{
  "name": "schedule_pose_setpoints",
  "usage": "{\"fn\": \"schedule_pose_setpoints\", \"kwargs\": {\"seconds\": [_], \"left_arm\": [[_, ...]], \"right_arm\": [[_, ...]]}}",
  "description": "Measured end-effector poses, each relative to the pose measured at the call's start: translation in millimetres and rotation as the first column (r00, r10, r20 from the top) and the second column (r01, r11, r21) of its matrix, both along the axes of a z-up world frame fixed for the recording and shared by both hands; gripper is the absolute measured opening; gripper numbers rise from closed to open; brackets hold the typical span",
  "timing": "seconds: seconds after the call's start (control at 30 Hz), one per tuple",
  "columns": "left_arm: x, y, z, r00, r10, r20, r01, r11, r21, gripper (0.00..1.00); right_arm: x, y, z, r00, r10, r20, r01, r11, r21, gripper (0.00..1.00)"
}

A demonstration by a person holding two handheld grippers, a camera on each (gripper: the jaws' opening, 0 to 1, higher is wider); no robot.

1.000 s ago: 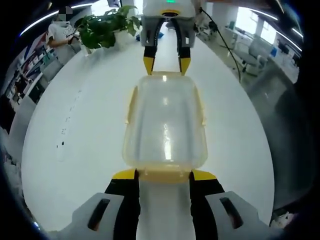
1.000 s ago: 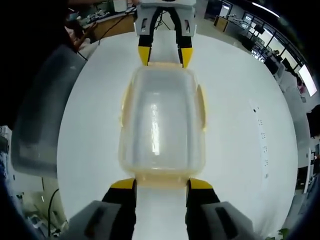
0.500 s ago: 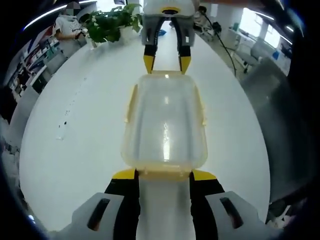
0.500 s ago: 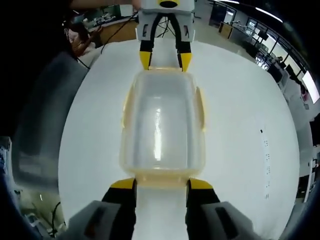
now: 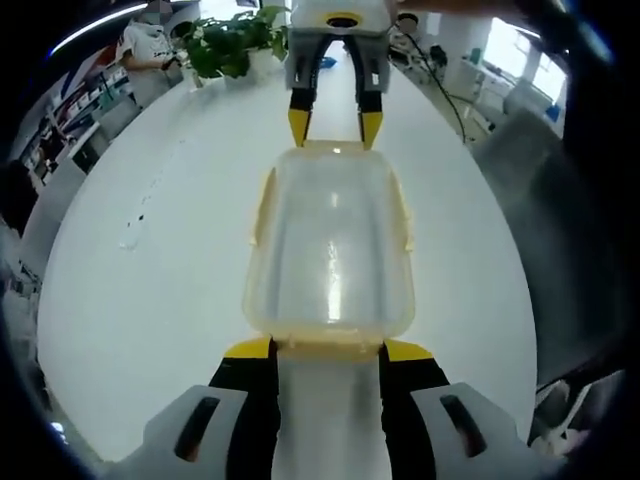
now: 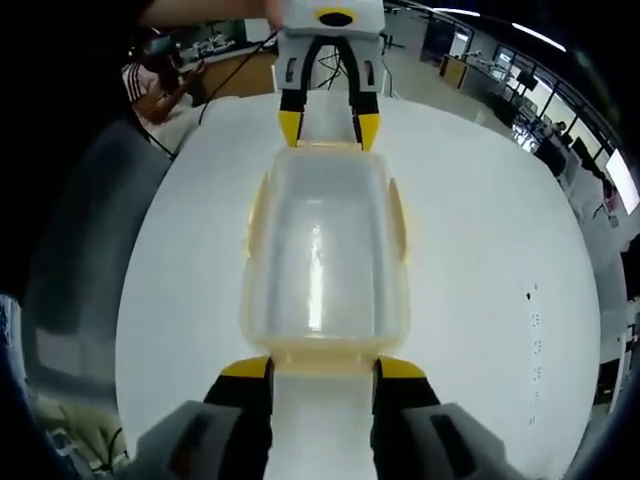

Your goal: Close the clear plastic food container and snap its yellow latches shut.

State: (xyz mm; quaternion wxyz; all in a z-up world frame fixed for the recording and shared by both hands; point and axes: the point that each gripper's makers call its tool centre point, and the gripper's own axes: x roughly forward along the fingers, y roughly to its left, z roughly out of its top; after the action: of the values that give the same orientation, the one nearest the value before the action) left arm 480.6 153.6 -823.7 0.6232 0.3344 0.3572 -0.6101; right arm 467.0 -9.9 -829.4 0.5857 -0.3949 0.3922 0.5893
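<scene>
1. Clear container (image 5: 330, 245), lid on, lies on the white bench (image 5: 160, 270), lengthwise between both tools.
2. Left hand-held gripper (image 5: 330, 348) at 6 o'clock, jaws spread, tips at the near yellow latch (image 5: 330, 349).
3. Right hand-held gripper (image 6: 322, 368) likewise released at the opposite end; potted plant (image 5: 235, 40) at 11 o'clock.

White round table (image 5: 150, 270) spreading under and around the fingers, potted green plant (image 5: 232, 42) far ahead and left of them, person in white (image 5: 148, 45) beyond it, grey chair (image 6: 80, 260) off the left fingertip
</scene>
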Motion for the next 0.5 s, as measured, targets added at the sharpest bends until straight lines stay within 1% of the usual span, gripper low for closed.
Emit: {"fn": "schedule_pose_setpoints", "kwargs": {"seconds": [0.13, 0.23, 0.37, 0.5], "left_arm": [[-0.8, -1.4, 2.1, 1.000, 0.012, 0.003, -0.012, 1.000, -0.007, 0.36], [1.3, -5.9, 5.3, 1.000, 0.015, 0.014, -0.014, 1.000, -0.021, 0.36], [1.6, -9.9, 3.9, 1.000, 0.014, 0.019, -0.013, 1.000, -0.024, 0.36], [-1.1, -8.6, 0.3, 1.000, 0.005, 0.016, -0.004, 1.000, -0.010, 0.36]], "right_arm": [[2.3, -1.1, 4.2, 1.000, 0.011, 0.002, -0.011, 1.000, 0.002, 0.36], [4.3, -5.0, 7.0, 1.000, 0.017, 0.007, -0.017, 1.000, -0.011, 0.36], [5.9, -9.0, 5.9, 1.000, 0.016, 0.006, -0.016, 1.000, -0.017, 0.36], [0.2, -6.9, 0.2, 1.000, 0.017, -0.002, -0.017, 1.000, -0.021, 0.36]]}}
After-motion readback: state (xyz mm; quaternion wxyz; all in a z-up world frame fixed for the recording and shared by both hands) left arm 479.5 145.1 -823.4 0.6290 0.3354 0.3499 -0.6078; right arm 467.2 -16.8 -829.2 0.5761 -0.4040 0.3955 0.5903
